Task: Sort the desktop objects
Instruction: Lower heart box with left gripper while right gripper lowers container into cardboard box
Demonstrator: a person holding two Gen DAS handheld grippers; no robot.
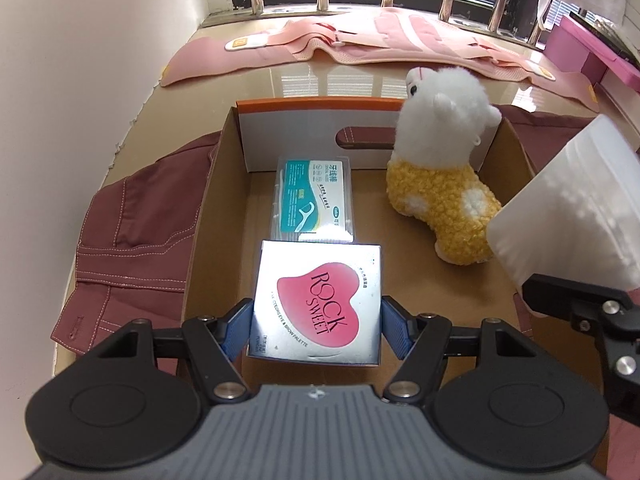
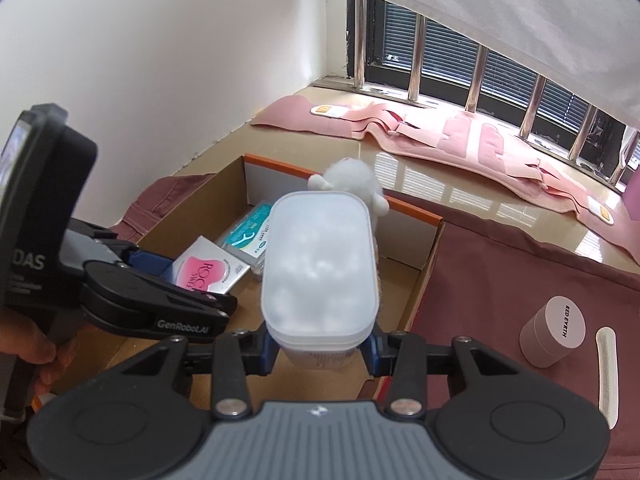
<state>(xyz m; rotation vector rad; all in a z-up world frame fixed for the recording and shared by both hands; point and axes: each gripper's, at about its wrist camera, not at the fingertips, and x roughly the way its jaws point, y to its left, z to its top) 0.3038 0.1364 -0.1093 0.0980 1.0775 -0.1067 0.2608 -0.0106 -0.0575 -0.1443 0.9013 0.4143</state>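
Note:
My left gripper (image 1: 317, 326) is shut on a silver makeup palette box (image 1: 318, 300) with a pink heart, held over the open cardboard box (image 1: 208, 216). Inside the box lie a teal dental floss pack (image 1: 314, 200) and a white-and-yellow plush alpaca (image 1: 444, 184). My right gripper (image 2: 320, 354) is shut on a frosted white plastic container (image 2: 320, 268), held above the box's right part. That container shows at the right edge of the left wrist view (image 1: 568, 208). The palette (image 2: 210, 270) and floss pack (image 2: 250, 236) show in the right wrist view, and the alpaca (image 2: 352, 178) is mostly hidden.
A maroon garment (image 1: 132, 248) lies under and around the box. A pink cylinder with a white lid (image 2: 554, 332) and a white stick (image 2: 606, 372) rest on the maroon cloth at right. Pink fabric (image 1: 360, 44) lies by the barred window. A wall stands at left.

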